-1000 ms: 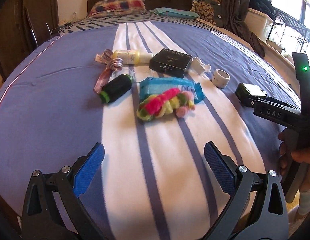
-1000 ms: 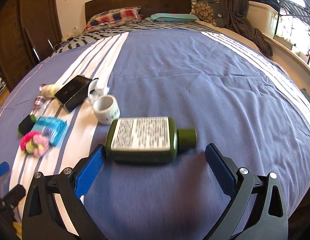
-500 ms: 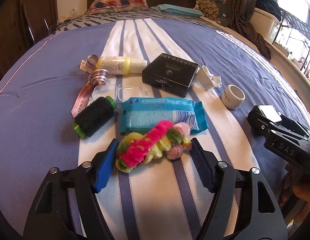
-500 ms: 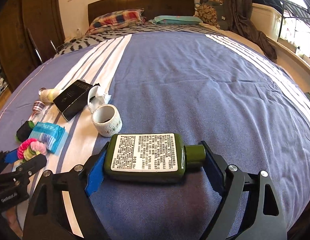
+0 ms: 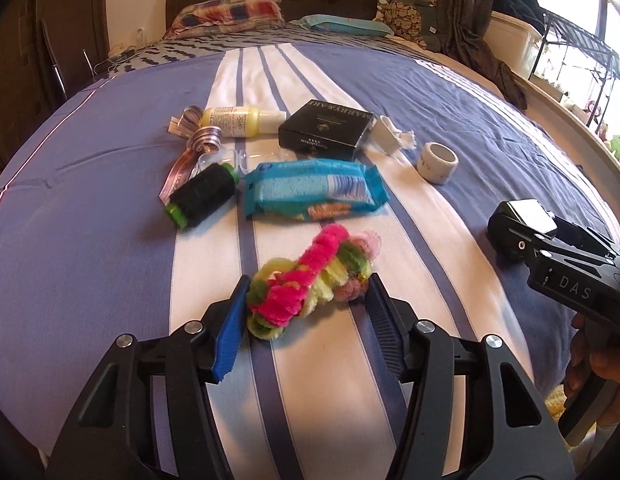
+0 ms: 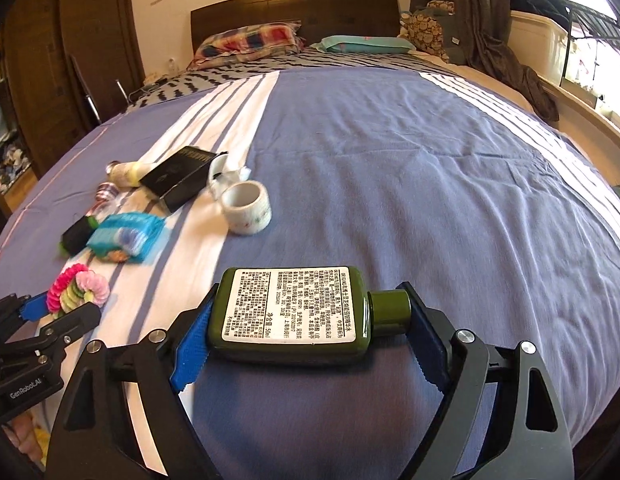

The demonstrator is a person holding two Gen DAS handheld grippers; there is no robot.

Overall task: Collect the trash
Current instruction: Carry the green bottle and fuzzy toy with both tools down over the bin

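Left wrist view: the left gripper [image 5: 306, 300] has its two fingers pressed against the ends of a fuzzy pink-and-green chenille bundle [image 5: 311, 282], clamped on it at the frame's centre, over the white stripe of the bedspread [image 5: 90, 208]. At 12 o'clock from the bundle lies a blue wipes packet [image 5: 315, 190]; at 11 o'clock a black thread spool [image 5: 202, 194]. Farther off lie a yellow bottle [image 5: 240, 121], a black box [image 5: 325, 128] and, at 1 o'clock, a tape roll [image 5: 437, 162]. The right gripper's body shows at 3 o'clock.

Right wrist view: the right gripper [image 6: 308, 320] has its fingers narrowed onto a dark green bottle [image 6: 294, 314] lying sideways, one pad at its base, the other at its cap, just above the blue sheet. At 9 o'clock the left gripper grips the bundle.
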